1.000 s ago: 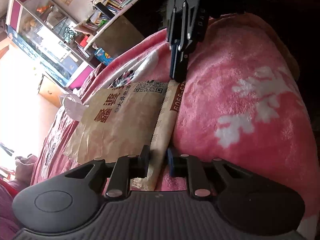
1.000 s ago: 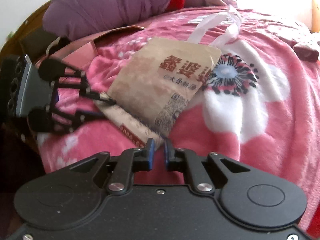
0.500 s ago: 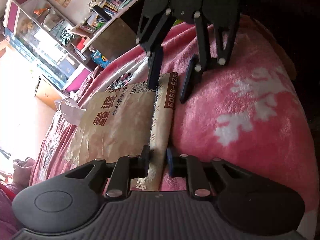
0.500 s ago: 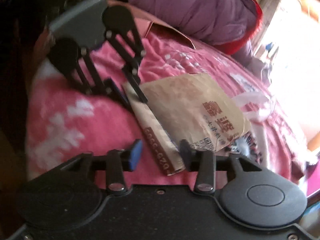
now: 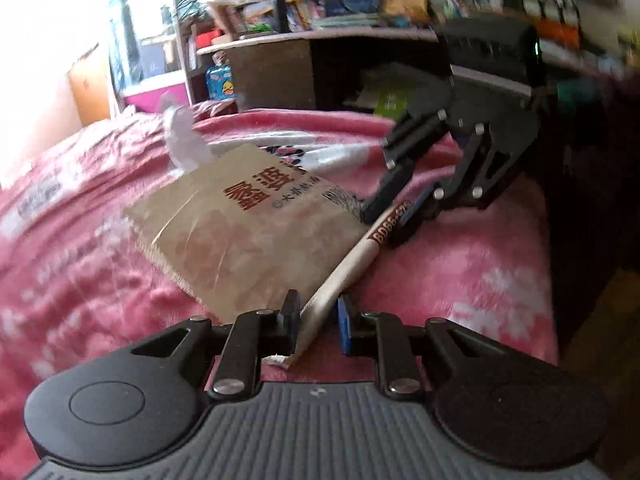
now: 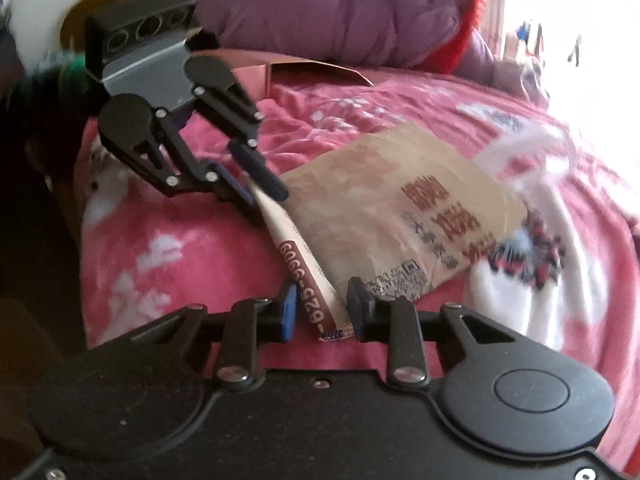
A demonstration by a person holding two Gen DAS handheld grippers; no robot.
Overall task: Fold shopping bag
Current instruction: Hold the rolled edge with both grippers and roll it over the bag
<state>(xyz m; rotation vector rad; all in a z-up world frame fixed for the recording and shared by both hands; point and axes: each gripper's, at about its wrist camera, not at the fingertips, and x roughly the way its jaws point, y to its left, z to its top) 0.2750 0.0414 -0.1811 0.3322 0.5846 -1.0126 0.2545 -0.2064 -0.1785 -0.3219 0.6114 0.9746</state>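
Observation:
A tan paper shopping bag (image 5: 248, 232) with red characters lies flat on a pink flowered blanket (image 5: 460, 280), its white handles (image 5: 184, 140) at the far end. My left gripper (image 5: 316, 320) is shut on one corner of the bag's folded bottom strip. The right wrist view shows the same bag (image 6: 380, 200), with the left gripper (image 6: 250, 188) pinching that strip's far corner. My right gripper (image 6: 322, 314) stands open around the strip's other corner, a small gap showing beside one pad. Across the bag in the left view, the right gripper (image 5: 398, 210) straddles the strip.
A dark desk and shelf crowded with books (image 5: 304, 36) stands beyond the bed. A purple quilt (image 6: 328, 12) and a pinkish cardboard box (image 6: 304, 70) lie behind the bag. The bed's edge drops into shadow (image 5: 580, 240) just past the bottom strip.
The right gripper opened, came round to the strip's corner and has narrowed around it. Both views swung, and the left gripper kept its hold on the strip.

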